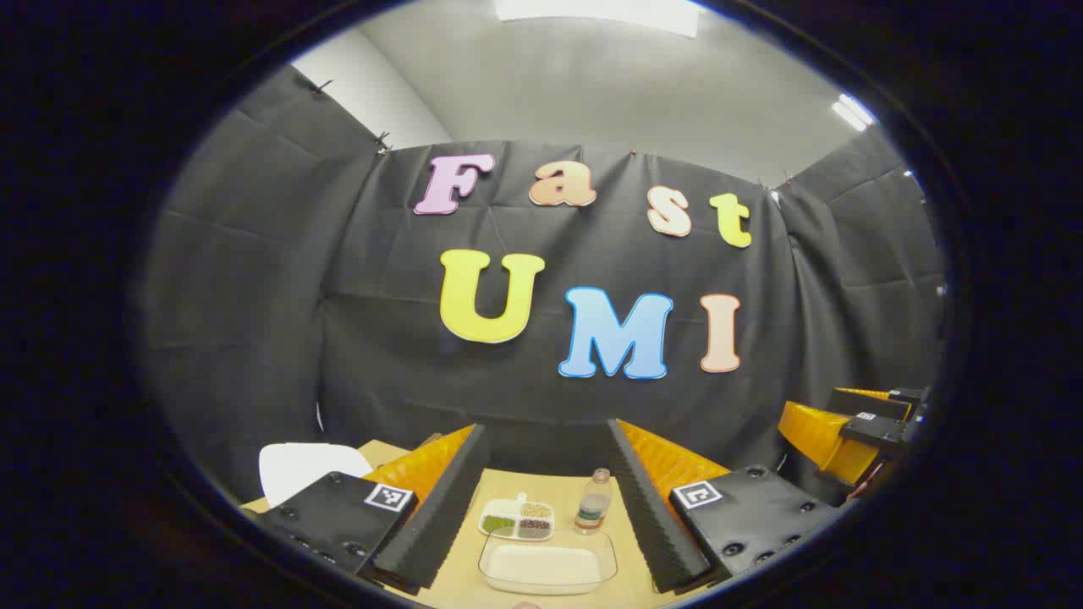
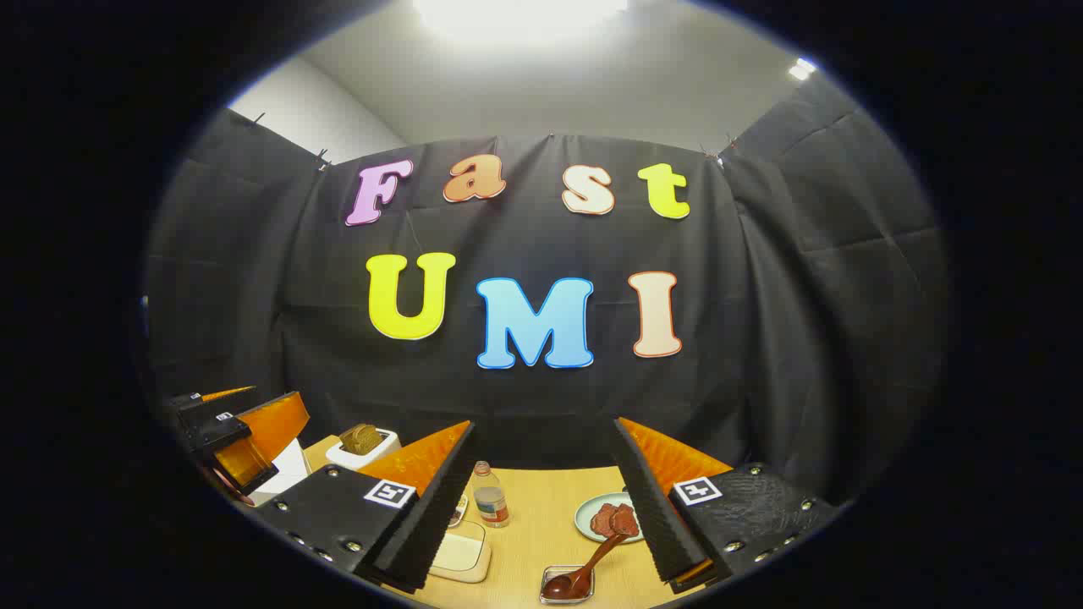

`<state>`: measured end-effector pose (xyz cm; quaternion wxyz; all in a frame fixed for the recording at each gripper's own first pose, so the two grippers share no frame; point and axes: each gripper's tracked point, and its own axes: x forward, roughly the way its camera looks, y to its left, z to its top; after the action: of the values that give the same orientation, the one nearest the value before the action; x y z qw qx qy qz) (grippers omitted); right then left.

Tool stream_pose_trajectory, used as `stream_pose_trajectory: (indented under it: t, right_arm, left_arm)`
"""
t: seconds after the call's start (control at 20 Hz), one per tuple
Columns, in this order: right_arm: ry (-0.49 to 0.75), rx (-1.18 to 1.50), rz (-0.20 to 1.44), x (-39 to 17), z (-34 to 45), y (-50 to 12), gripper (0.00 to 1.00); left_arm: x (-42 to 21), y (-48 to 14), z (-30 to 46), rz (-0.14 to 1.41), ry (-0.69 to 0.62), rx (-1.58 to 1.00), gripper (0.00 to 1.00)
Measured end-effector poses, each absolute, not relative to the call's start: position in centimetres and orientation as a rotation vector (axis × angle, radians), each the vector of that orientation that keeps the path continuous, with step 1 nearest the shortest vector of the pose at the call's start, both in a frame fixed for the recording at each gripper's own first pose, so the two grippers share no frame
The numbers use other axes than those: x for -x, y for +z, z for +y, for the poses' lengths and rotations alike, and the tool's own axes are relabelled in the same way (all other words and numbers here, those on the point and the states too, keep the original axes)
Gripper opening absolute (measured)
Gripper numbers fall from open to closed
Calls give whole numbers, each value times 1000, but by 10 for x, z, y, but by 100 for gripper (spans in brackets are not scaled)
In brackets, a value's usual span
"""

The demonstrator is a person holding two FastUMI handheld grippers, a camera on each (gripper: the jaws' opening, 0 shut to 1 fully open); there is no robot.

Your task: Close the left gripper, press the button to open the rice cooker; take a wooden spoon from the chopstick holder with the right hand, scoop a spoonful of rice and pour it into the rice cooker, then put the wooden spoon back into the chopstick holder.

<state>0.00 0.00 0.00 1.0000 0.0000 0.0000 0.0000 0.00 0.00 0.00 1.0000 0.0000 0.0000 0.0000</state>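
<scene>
Left tongs wide open, empty | right tongs wide open, empty | wooden spoon below.

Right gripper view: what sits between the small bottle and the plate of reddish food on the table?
Nothing: in the right gripper view, bare wooden table separates the bottle from the plate. The wooden spoon lies nearer the camera, below that stretch.

Both grippers: orange fingers, black ribbed pads. Table light wood. Spoon dark reddish-brown. Plate pale green. Tray clear, white inside.
</scene>
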Motion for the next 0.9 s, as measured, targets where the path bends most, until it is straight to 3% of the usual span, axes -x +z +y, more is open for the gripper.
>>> stream_pose_trajectory:
  t: [0.9]
  right_arm:
    - [17,-12,-7,-1,0,1,95]
  left_arm:
    - [2,3,24,2,35,-37,96]
